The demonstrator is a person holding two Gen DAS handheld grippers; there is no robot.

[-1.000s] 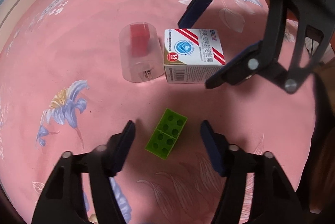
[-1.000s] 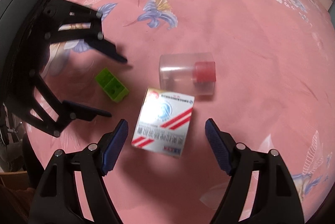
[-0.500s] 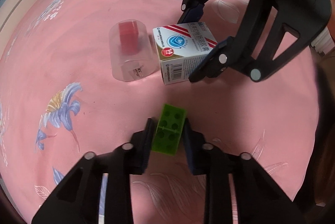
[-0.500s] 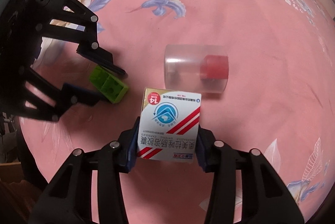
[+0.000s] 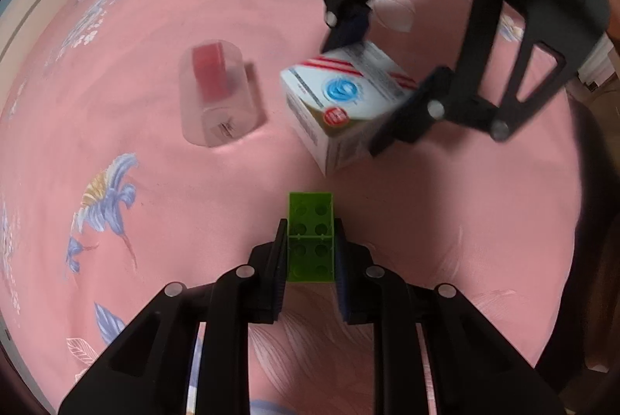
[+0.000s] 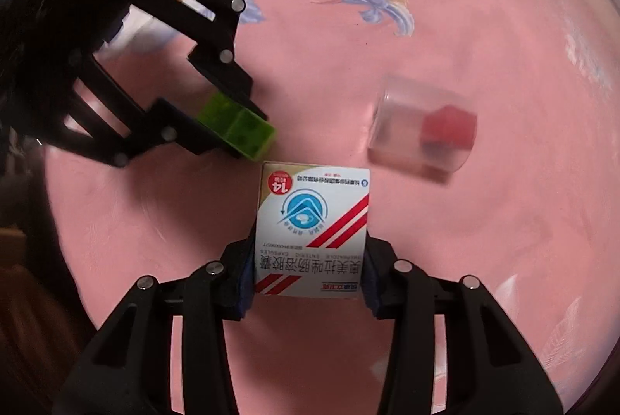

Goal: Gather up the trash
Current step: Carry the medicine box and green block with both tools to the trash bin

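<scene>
Each hand-held gripper, left [image 5: 310, 252] and right [image 6: 308, 260], is built from matte black openwork linkage arms. Silver round screw heads are fitted at the pivots. Dark blue pads line the fingers [image 6: 370, 273].

Home bedroom: pink floral bedsheet [image 5: 116, 128]

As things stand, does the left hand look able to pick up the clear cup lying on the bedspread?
Probably not yet: the left tongs are shut on the green block. The clear cup lies unobstructed on the pink bedspread, so once they are emptied the way looks free.
</scene>
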